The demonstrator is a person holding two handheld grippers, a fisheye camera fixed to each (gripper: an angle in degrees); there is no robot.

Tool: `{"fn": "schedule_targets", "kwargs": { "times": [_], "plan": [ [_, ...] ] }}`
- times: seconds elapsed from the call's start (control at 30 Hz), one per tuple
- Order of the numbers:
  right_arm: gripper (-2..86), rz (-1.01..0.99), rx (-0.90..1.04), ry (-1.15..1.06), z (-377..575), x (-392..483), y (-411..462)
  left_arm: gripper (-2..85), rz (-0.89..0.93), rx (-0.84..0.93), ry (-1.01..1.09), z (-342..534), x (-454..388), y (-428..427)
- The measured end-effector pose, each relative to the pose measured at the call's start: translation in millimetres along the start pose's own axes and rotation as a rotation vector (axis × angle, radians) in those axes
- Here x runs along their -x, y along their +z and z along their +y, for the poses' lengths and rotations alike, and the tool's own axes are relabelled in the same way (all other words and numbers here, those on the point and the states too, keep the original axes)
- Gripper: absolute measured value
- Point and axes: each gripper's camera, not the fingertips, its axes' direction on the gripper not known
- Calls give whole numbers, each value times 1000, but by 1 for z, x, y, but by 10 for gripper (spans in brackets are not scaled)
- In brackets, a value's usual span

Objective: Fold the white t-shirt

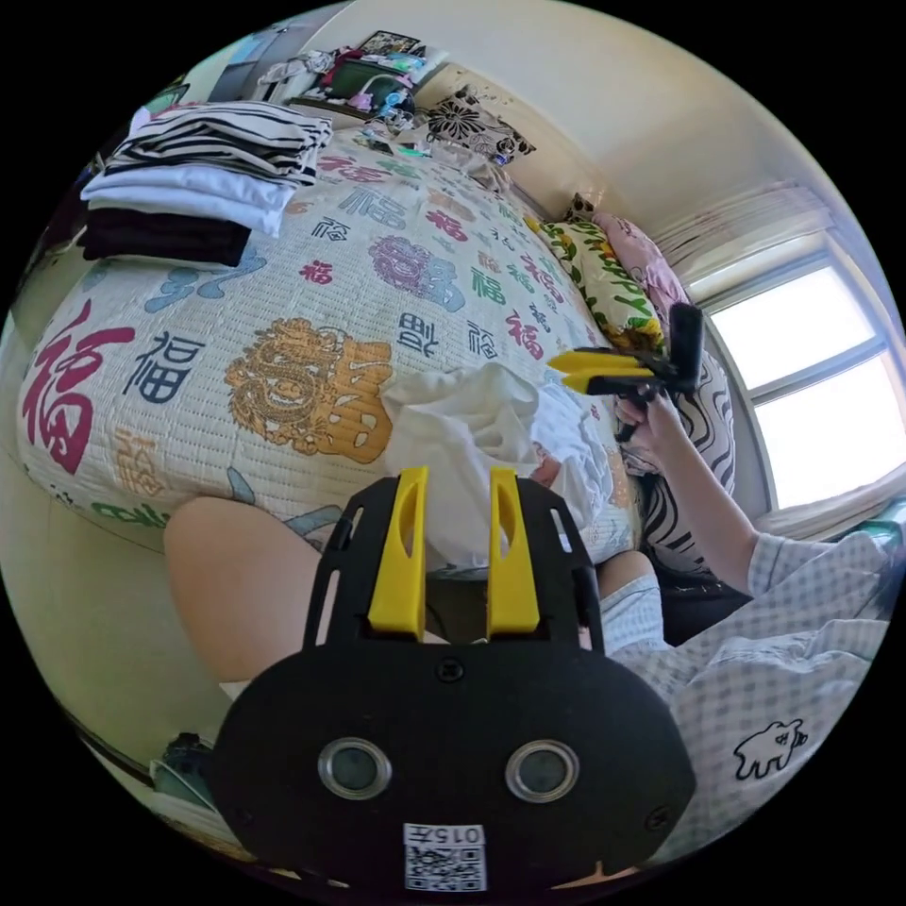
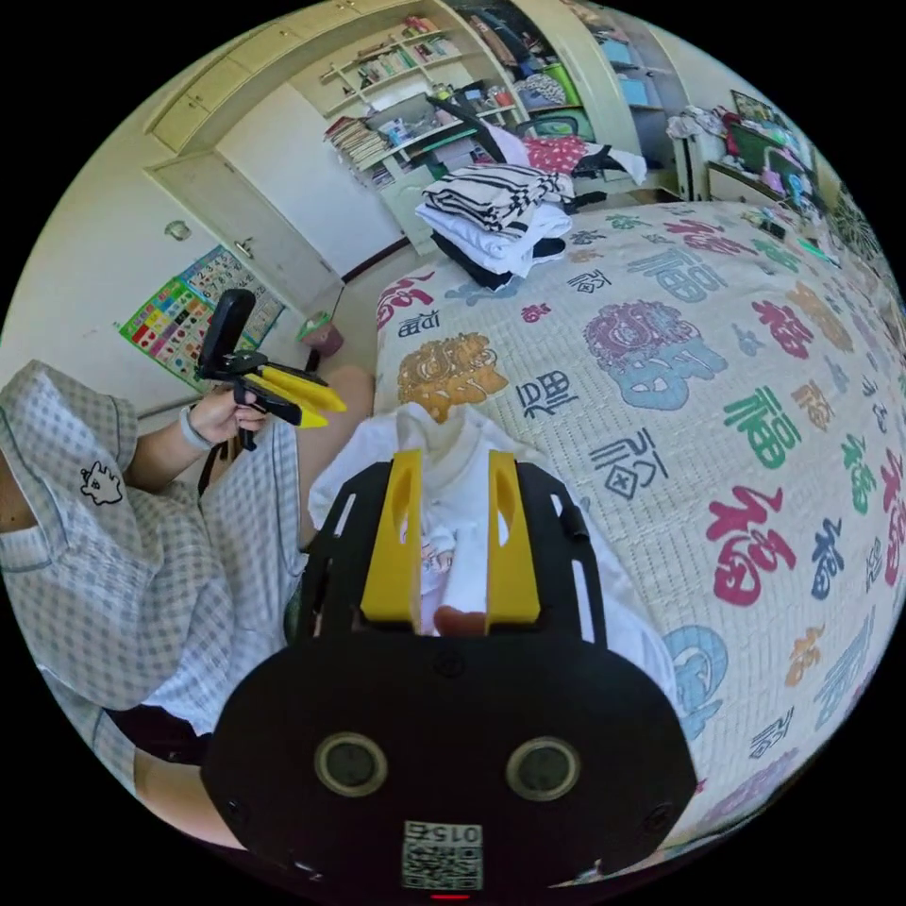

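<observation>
- Left gripper view, nearest to us: the left gripper [image 1: 455, 491] has its yellow jaws standing apart with nothing between them, held above the person's bare knee [image 1: 241, 576].
- Just past those jaws, toward 12 o'clock, we see the white t-shirt [image 1: 481, 444] lying crumpled on the near edge of the bed [image 1: 377, 274].
- At about 2 o'clock the right gripper [image 1: 566, 368] is held up in a hand [image 1: 651, 425], off the shirt; its jaws look nearly together and grip nothing.
- Farther off, at 10 o'clock, a stack of folded clothes [image 1: 203, 179] sits on the bed's far corner, striped on top, white below, dark at the bottom.
- Pillows [image 1: 613, 283] lie along the bed's side at 1 o'clock, near the window [image 1: 812, 387].
- Right gripper view: the right gripper [image 2: 453, 472] shows its jaws parted by a moderate gap, hovering over the t-shirt [image 2: 444, 528], which lies bunched at the bed's [image 2: 717, 396] corner beside the person's lap.
- At 10 o'clock the left gripper [image 2: 330, 401] is raised in a hand [image 2: 222, 415], clear of the cloth.
- Beyond, at 12 o'clock, the folded stack [image 2: 495, 212] rests on the bed, with shelves [image 2: 406, 85] behind it.
</observation>
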Motion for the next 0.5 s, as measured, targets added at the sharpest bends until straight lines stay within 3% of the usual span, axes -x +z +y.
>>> {"fn": "schedule_targets", "kwargs": {
  "times": [0.17, 0.33, 0.4, 0.5],
  "plan": [
    [125, -39, 169, -56, -64, 6, 62, 106, -100, 1, 17, 10, -21, 3],
    [40, -39, 361, -46, -96, 23, 118, 97, -57, 137, 2, 10, -15, 46],
    [22, -34, 386, -29, -98, 29, 126, 79, -121, 224, 5, 18, -16, 63],
    [10, -29, 358, 42, -96, 39, 121, 12, -74, 192, 31, 36, -23, 60]
  ]
}}
